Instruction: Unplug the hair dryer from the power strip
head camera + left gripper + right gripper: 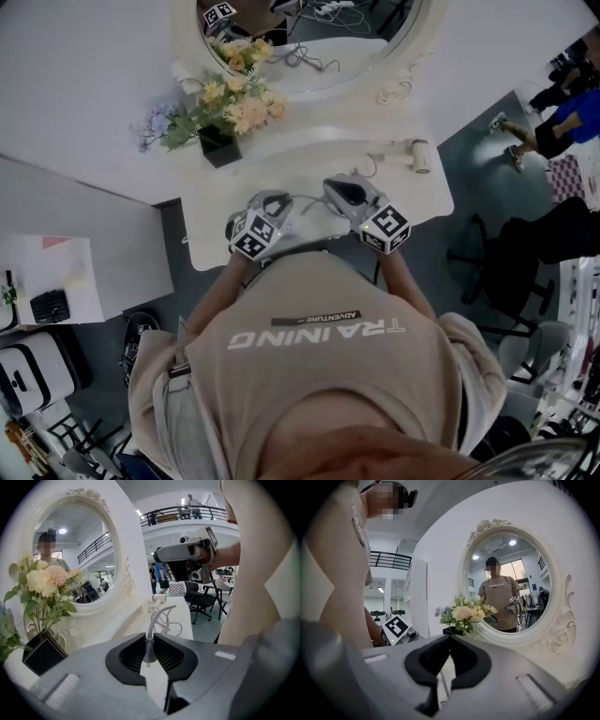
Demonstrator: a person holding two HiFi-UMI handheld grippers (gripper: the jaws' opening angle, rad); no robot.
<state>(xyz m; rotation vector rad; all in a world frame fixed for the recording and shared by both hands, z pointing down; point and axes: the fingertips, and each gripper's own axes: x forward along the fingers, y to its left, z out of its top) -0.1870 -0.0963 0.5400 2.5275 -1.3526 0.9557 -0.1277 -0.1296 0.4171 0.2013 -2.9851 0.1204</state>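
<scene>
Head view: I am looking steeply down on a white vanity table [417,202] with an oval mirror [309,42] at the back and a bunch of flowers [230,101] in a black vase [218,146] at the back left. The hair dryer [419,155] lies near the table's right end, well apart from both tools. The left gripper [279,200] and the right gripper [339,187] sit side by side over the front edge, each with its marker cube towards me. I cannot pick out a power strip here.

Left gripper view: the 2 jaws are clenched on a grey cord [156,618], which stands up from between them and curls away in loose loops over the tabletop towards the hair dryer by the far edge. The pinched part widens just below the tips, so it may be the plug end, but that is hard to confirm from this angle. The right gripper hangs in the air further off, held in a hand. The flowers and vase stand to the left, in front of the mirror.

Right gripper view: the jaw tips meet, pressed together with nothing between them that I can see. A thin line, probably cord, runs on the table beneath them. The flowers and mirror are beyond, and the left gripper's cube shows at the left.
</scene>
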